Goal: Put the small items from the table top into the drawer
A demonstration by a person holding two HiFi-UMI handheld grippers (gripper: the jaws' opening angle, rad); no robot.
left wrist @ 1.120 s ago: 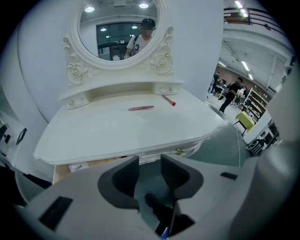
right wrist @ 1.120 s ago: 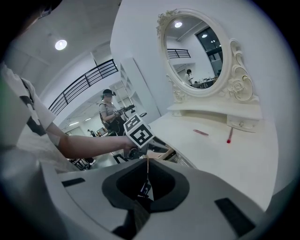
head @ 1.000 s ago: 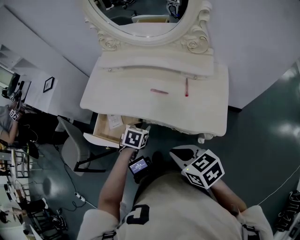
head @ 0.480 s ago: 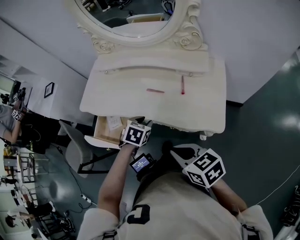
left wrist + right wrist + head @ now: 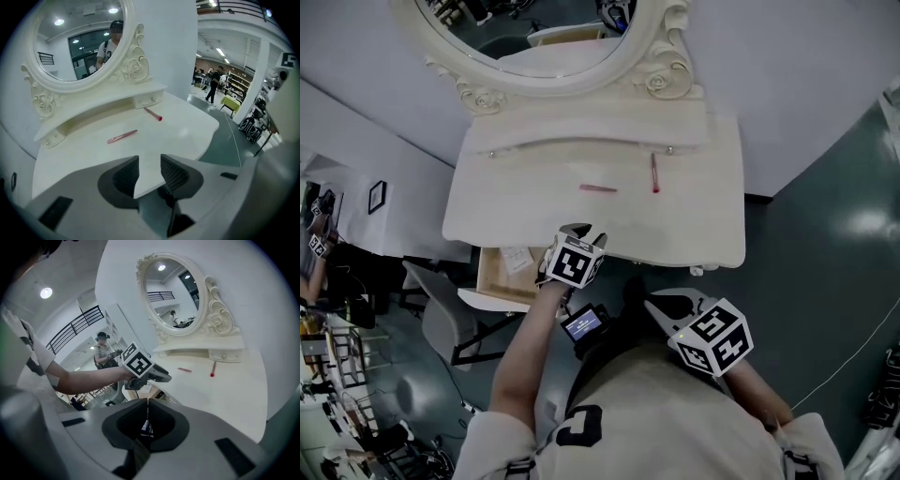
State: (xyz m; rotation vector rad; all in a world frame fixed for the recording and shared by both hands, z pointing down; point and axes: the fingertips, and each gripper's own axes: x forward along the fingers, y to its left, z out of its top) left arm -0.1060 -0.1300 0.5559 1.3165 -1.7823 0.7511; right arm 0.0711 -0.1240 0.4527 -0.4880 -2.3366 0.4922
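Note:
Two small items lie on the white vanity table (image 5: 694, 225): a flat pink stick (image 5: 598, 188) near the middle and a red pen-like stick (image 5: 654, 172) to its right, close to the back shelf. In the left gripper view the pink stick (image 5: 123, 136) and the red stick (image 5: 153, 114) lie ahead of the jaws. My left gripper (image 5: 581, 230) hovers over the table's front edge, open and empty (image 5: 150, 173). The drawer (image 5: 499, 274) stands pulled out under the table's left side, with a paper in it. My right gripper (image 5: 666, 303) hangs off the table's front, shut on nothing (image 5: 147, 404).
An oval mirror (image 5: 544, 37) in an ornate frame stands at the table's back, with a low shelf (image 5: 581, 141) under it. A grey chair (image 5: 441, 300) sits left of the drawer. A person stands far off in the right gripper view (image 5: 104, 352).
My left gripper has moved from beside the open drawer up and right over the table's front edge. The right gripper has barely shifted.

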